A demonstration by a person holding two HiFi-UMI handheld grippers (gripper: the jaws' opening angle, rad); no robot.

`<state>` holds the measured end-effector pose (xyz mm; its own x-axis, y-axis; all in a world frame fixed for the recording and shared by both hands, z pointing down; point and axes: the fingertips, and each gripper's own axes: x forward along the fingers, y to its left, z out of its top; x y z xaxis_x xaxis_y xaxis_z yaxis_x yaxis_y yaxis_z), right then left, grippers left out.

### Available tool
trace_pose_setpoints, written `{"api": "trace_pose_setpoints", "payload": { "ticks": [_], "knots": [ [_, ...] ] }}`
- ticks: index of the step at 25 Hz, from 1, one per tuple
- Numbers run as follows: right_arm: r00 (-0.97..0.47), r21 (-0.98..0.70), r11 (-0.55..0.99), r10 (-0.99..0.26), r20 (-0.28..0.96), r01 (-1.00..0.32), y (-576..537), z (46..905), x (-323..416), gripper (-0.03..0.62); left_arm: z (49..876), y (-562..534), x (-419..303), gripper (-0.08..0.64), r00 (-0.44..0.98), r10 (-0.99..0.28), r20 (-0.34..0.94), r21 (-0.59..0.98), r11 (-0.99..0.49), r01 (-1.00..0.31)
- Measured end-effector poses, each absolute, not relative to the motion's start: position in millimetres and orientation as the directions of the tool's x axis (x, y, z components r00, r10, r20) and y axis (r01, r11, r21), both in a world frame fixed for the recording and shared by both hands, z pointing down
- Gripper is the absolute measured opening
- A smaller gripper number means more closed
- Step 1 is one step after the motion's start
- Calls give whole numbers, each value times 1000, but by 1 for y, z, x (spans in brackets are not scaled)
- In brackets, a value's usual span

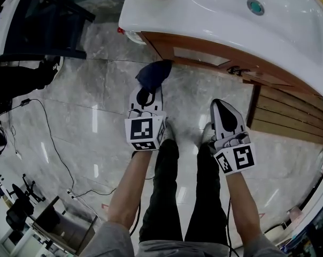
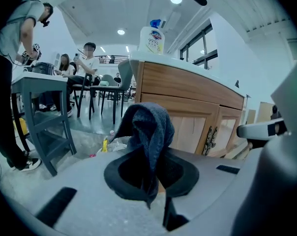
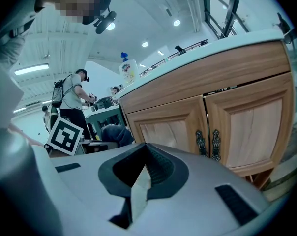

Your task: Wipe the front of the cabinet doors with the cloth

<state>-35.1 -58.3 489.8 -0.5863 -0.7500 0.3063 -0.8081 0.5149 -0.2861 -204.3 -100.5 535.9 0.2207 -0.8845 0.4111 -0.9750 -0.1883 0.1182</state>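
A dark blue cloth (image 1: pixel 153 74) (image 2: pixel 149 127) bunches up out of my left gripper (image 1: pixel 146 96) (image 2: pixel 151 181), whose jaws are shut on it. It hangs just short of the wooden cabinet doors (image 1: pixel 201 55) (image 2: pixel 188 127) (image 3: pixel 247 127) under the white counter; I cannot tell if it touches them. The doors are closed, with dark metal handles (image 2: pixel 210 139) (image 3: pixel 207 141) at the seam. My right gripper (image 1: pixel 221 105) (image 3: pixel 144 170) is to the right at about the same height, shut with nothing in it and pointing at the doors. The cloth (image 3: pixel 114 132) also shows at the left of the right gripper view.
A white sink top (image 1: pixel 220 20) with a drain (image 1: pixel 255 6) overhangs the doors, and a soap bottle (image 2: pixel 152 38) stands on it. Wooden slats (image 1: pixel 290 119) lie at the right. Cables (image 1: pixel 49 138) cross the marble floor. A grey table (image 2: pixel 40 90), chairs and people are at the left.
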Motion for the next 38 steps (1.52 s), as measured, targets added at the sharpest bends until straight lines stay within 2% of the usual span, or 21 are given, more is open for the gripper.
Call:
{"api": "trace_pose_setpoints", "payload": {
  "ticks": [23,38],
  "knots": [
    [-479,-271,404,-813,332,-874,-69,508,-10,9,599,-153,-193,37,295,-832,471,110,-276,-955],
    [-424,-284,338,-839,340,-897,-64,517,19,9,603,-165,-174,37,336,-786,519,12,-387,-922]
  ]
}}
